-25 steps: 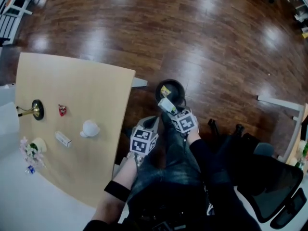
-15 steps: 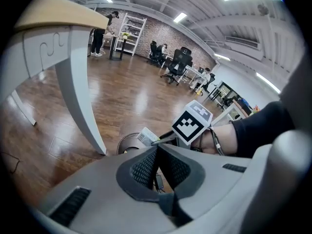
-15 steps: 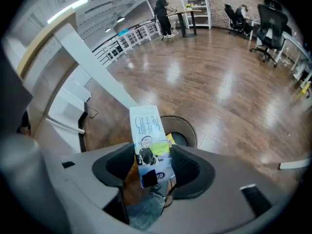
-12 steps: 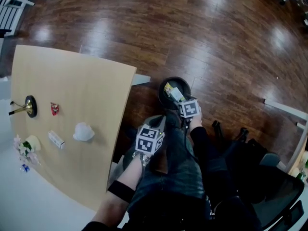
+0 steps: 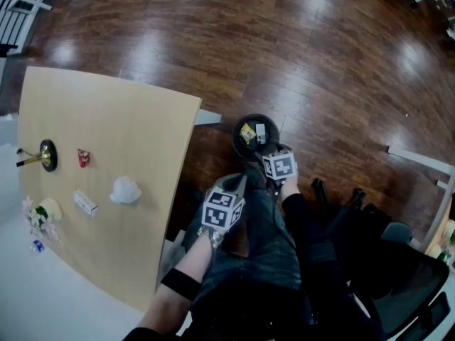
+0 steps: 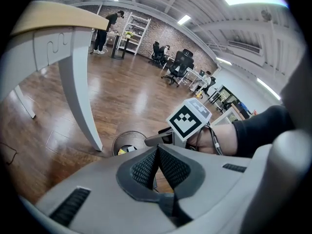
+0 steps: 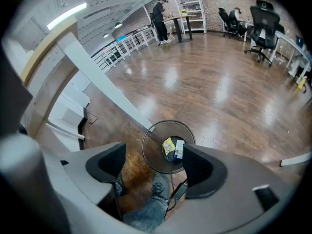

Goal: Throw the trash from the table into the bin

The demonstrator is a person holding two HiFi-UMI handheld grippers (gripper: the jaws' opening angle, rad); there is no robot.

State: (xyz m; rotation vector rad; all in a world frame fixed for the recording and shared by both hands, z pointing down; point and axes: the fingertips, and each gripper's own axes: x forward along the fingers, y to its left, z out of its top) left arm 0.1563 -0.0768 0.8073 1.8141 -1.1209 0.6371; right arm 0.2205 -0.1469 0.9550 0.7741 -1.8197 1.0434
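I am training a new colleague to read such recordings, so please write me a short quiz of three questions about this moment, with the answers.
1. Choose one. The right gripper, pointing down at the bin, is: A) shut on a packet; B) open, with nothing between its jaws; C) shut and empty.
2. True or false: the left gripper is wide open.
3. How many packets lie in the bin, and of what colours?

Key
1. B. Its jaws have just been opening, and only the bin below shows between them.
2. False. Its jaws are together.
3. Two: a yellow packet and a white packet.
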